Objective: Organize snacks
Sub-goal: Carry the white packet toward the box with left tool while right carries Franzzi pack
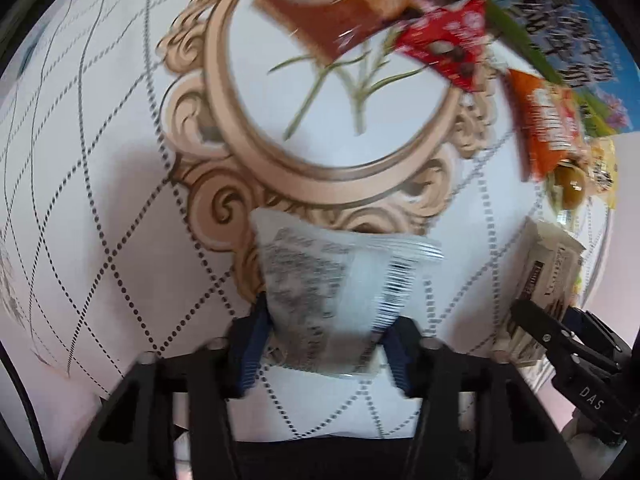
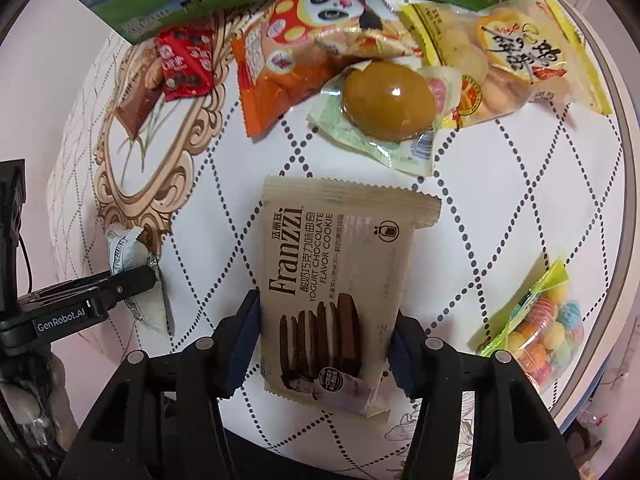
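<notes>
Snacks lie scattered over a patterned cloth (image 1: 120, 200), placed here against its printed oval frame (image 1: 224, 92). In the left wrist view, the left gripper (image 1: 324, 344) is clamped on a white packet (image 1: 320, 292) just below the frame, its blue pads pressing both sides. A brown packet (image 1: 320, 20) and a red packet (image 1: 448, 48) overlap the frame's upper part (the picture is blurred). Right of the frame, the right gripper (image 1: 540, 320) grips a cookie pack (image 1: 540, 264).

In the right wrist view, the right gripper (image 2: 320, 344) squeezes the cookie pack (image 2: 332, 280) right of the frame (image 2: 132, 184). Beyond it lie an egg pouch (image 2: 388, 100), an orange bag (image 2: 304, 48) and a yellow bag (image 2: 516, 56); a candy bag (image 2: 536, 328) sits far right.
</notes>
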A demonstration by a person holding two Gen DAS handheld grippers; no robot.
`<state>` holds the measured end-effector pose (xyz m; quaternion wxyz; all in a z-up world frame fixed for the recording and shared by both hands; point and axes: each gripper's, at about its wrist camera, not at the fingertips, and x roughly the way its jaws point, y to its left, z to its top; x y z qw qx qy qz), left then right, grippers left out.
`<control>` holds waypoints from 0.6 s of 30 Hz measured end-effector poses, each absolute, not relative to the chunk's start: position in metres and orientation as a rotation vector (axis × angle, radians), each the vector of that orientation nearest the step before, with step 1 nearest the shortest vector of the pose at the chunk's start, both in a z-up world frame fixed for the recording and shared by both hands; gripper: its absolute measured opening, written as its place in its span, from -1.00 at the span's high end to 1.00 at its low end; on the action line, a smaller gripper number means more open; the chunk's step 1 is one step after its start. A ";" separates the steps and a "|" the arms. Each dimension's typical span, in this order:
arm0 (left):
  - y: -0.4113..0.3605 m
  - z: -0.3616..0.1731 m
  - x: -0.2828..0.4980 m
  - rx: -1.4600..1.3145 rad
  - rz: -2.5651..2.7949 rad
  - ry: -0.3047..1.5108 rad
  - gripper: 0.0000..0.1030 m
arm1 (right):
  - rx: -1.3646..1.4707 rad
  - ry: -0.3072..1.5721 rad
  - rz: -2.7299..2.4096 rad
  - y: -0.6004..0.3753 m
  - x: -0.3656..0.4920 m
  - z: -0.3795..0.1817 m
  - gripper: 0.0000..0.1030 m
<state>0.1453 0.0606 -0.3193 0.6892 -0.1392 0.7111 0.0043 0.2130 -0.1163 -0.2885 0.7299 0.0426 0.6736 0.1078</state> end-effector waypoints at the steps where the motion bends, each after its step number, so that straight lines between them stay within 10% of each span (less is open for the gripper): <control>1: 0.057 -0.312 0.147 -0.311 0.003 1.580 0.18 | 0.102 1.480 0.243 -0.119 0.216 -0.286 -0.15; 18: -0.027 -0.113 0.302 -0.339 -0.318 1.322 0.19 | 0.236 1.165 0.342 -0.181 0.325 -0.104 -0.14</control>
